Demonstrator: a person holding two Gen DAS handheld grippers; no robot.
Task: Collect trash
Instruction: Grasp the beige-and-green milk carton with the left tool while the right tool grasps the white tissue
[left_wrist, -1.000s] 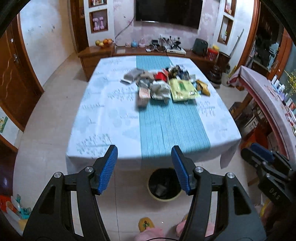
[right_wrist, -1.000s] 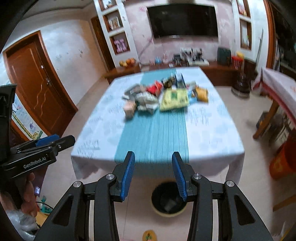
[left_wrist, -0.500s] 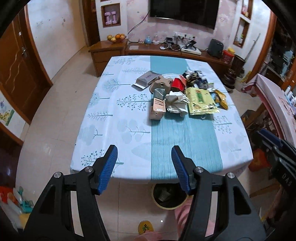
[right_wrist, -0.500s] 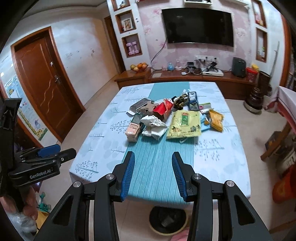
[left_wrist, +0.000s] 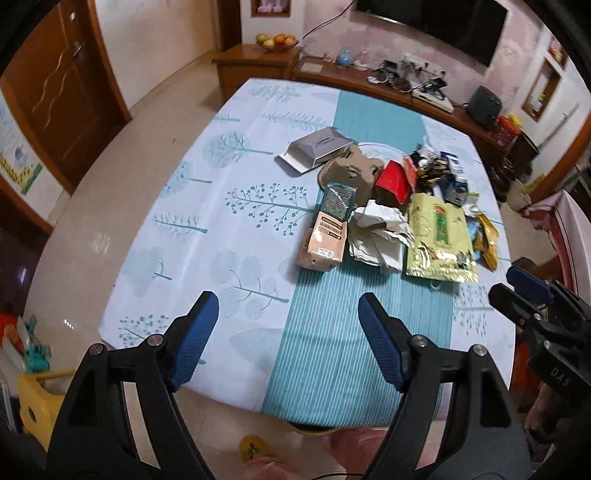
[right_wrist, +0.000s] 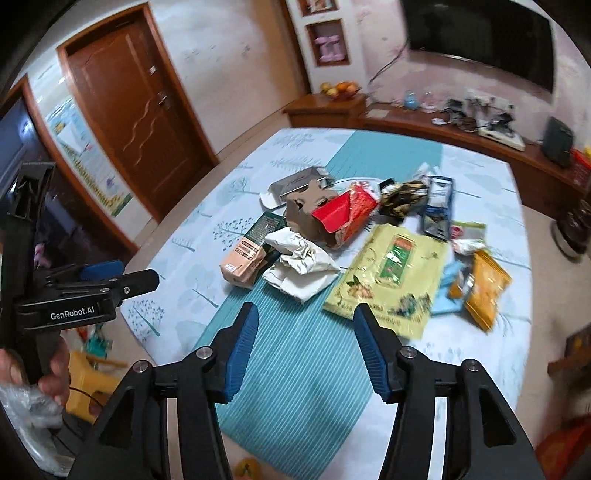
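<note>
We look forward along each gripper's fingers, down over the near edge of the table (left_wrist: 192, 229); both views face the trash pile (right_wrist: 332, 236), and each catches the other gripper.

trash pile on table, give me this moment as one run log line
phase: approach | left gripper: open, empty | right gripper: open, empty | trash pile: untouched on table

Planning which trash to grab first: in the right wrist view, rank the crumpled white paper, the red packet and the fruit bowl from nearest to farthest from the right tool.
1. Crumpled white paper, just ahead, slightly left of the right tool.
2. Red packet, mid-pile behind it.
3. Fruit bowl, on the far cabinet.
</note>
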